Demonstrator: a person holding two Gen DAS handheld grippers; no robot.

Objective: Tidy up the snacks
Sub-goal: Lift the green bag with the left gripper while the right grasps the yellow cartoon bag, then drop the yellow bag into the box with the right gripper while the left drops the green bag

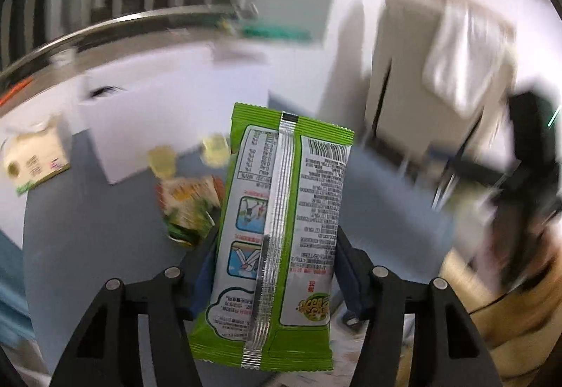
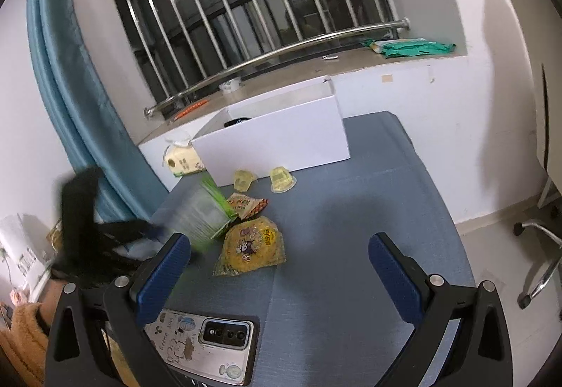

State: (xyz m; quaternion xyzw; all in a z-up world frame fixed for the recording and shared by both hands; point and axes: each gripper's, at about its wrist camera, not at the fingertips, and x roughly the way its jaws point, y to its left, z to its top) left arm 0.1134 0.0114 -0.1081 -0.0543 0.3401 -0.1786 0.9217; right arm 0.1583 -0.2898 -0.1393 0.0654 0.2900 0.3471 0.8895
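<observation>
A green-and-silver snack packet (image 1: pixel 277 236), back seam facing the camera, stood upright, held above the blue table. Beyond it, a yellow round-cake pack (image 2: pixel 253 244) and an orange snack pouch (image 2: pixel 247 206) lay mid-table, with two yellow jelly cups (image 2: pixel 261 179) near the open white box (image 2: pixel 277 137) at the far edge.

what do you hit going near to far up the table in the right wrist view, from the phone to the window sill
phone → round yellow snack pack → small orange snack packet → two yellow jelly cups → white box → green packet on the sill
</observation>
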